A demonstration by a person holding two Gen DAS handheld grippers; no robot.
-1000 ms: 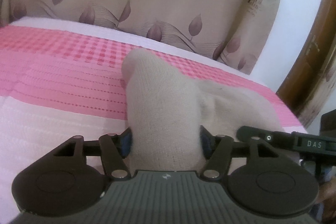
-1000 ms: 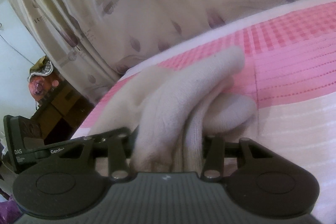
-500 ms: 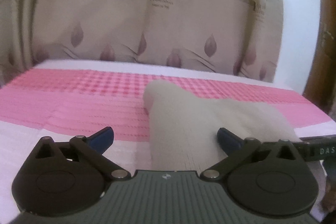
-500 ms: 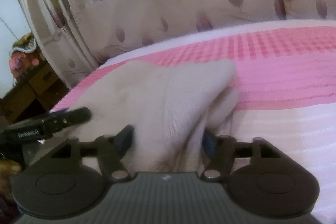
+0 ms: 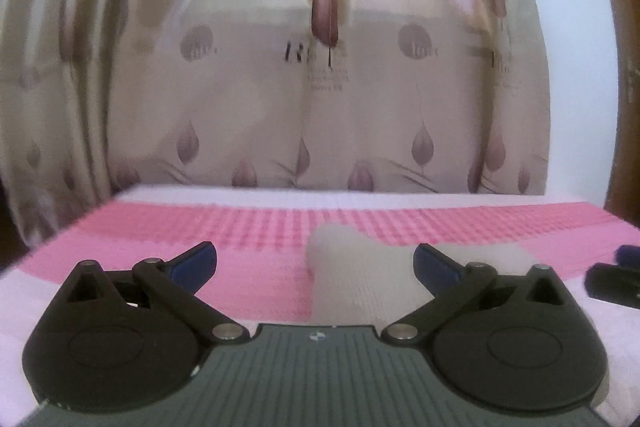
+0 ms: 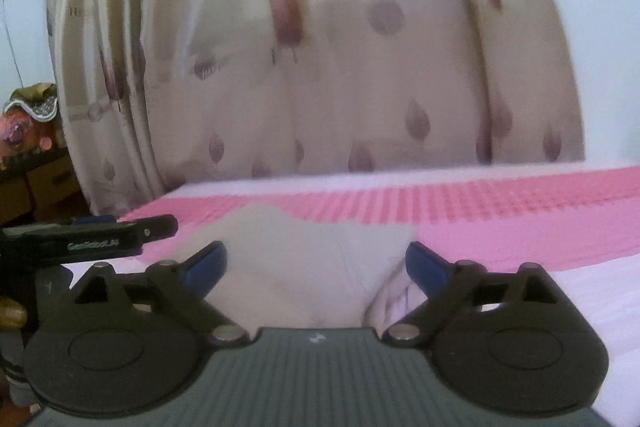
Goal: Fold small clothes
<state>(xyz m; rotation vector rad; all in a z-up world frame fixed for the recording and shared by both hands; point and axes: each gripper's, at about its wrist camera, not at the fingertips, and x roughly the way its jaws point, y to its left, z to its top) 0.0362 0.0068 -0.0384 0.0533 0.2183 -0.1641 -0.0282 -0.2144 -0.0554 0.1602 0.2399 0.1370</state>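
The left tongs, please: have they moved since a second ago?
Yes. The left tongs have backed away from the sock on the pink sheet, opening; nothing between them.

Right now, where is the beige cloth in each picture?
Left wrist: the cloth lies low and right of centre, between the open fingers.
Right wrist: the cloth lies low and centre, between the open fingers.
Shared landmark: the pink band of the bedcover behind it.

Two low wrist views side by side, level across the bed (image 5: 120,259) toward the curtain (image 5: 360,107), both sharing the beige garment (image 6: 304,267).
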